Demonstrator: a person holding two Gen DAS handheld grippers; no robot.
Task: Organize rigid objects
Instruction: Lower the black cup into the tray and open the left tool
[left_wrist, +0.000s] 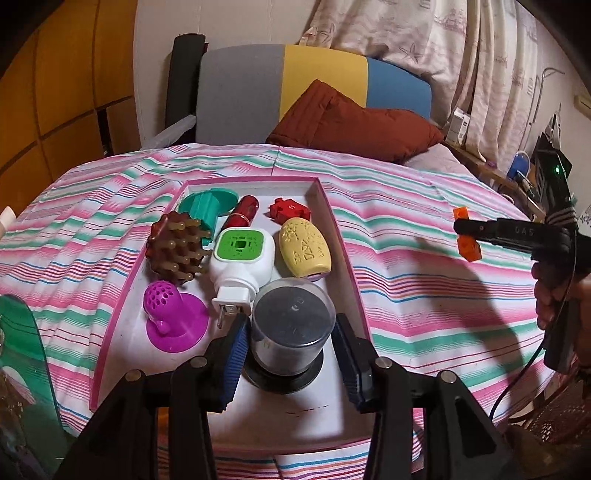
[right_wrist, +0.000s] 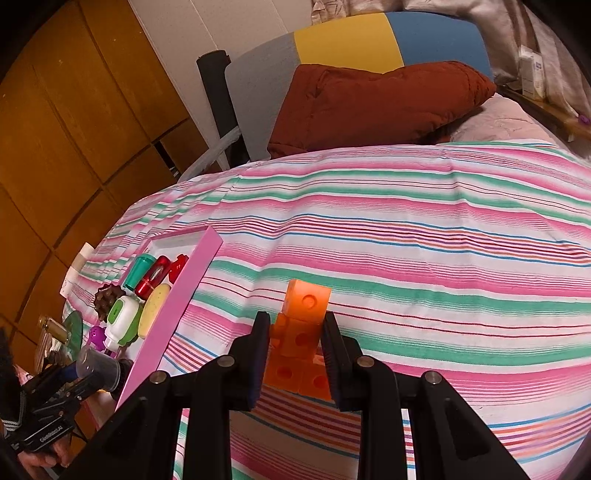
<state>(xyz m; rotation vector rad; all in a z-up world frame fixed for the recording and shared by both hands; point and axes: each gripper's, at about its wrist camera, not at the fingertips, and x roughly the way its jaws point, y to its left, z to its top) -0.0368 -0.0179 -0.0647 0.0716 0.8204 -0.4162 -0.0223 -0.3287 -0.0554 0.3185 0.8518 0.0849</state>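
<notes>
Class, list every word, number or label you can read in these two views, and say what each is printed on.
"0A5", first character unsure: on the right claw, along its black body.
White print on the left claw housing: too blurred to read.
Print on the box by the curtain: too small to read.

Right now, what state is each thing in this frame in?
left gripper: open around the grey jar, pads not pressing.
grey jar: upside down on its black lid in the tray.
right gripper: shut on the orange cube block, above the cloth.
pink tray: open, holding several items.
</notes>
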